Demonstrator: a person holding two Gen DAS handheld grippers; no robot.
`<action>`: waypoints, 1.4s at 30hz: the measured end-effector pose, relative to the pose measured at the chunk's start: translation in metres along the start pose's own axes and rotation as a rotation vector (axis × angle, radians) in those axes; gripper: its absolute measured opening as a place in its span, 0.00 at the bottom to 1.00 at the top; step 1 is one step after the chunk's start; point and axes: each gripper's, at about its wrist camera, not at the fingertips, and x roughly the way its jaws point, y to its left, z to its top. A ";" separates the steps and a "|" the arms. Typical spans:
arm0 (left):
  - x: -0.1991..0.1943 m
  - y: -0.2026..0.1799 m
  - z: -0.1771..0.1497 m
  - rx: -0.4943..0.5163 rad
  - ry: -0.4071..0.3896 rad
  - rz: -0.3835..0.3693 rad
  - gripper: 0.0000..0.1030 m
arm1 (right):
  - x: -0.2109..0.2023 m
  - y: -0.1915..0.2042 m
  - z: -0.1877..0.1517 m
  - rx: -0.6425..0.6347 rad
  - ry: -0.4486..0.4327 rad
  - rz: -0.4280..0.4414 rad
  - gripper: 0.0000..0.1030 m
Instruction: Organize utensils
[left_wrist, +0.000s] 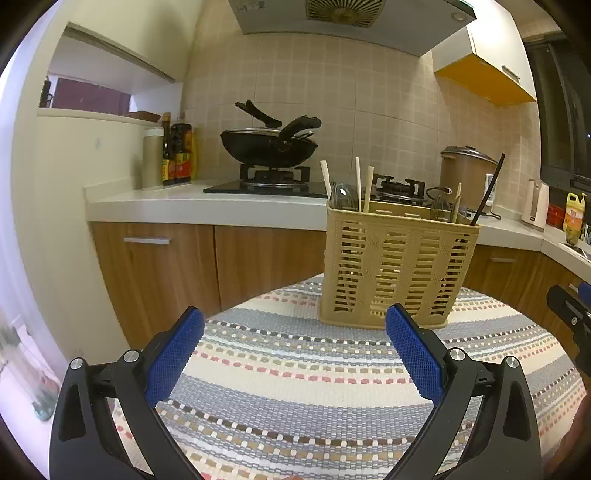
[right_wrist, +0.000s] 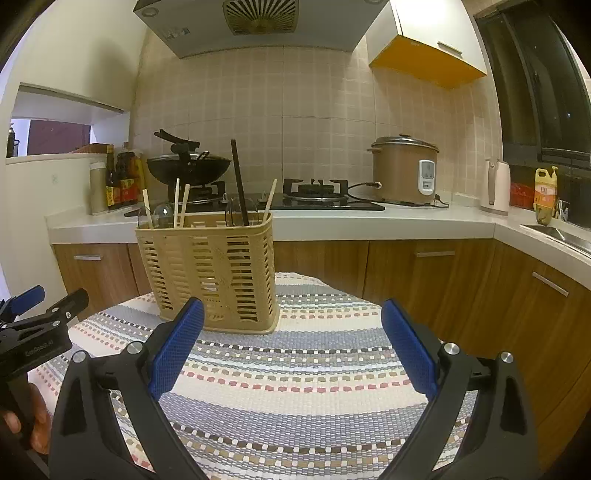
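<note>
1. The left claw (left_wrist: 294, 345) hovers empty above the striped bench (left_wrist: 295, 387), its blue pads spread wide.
2. Ahead, between both claws, stands the beige utensil basket (right_wrist: 210, 269), holding chopsticks (right_wrist: 181, 205) and spoons.
3. The right claw (right_wrist: 292, 345) likewise gapes, gripping nothing.

The utensil basket (right_wrist: 212, 269) stands on the woven mat (right_wrist: 295, 369). Chopsticks (right_wrist: 181, 205) stand inside the basket. Behind the basket runs the counter (right_wrist: 369, 223); on it, the wok (right_wrist: 188, 168) sits behind-left, the rice cooker (right_wrist: 404, 170) behind-right.
</note>
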 end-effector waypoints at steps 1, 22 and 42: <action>0.000 0.000 0.000 0.001 0.000 0.001 0.93 | 0.000 0.000 0.000 -0.001 0.001 0.001 0.89; 0.000 -0.001 0.001 0.012 -0.005 0.031 0.93 | 0.000 0.002 -0.001 0.002 0.003 0.005 0.89; -0.002 -0.005 0.001 0.031 -0.015 0.026 0.93 | 0.003 0.006 -0.001 0.000 0.023 0.027 0.89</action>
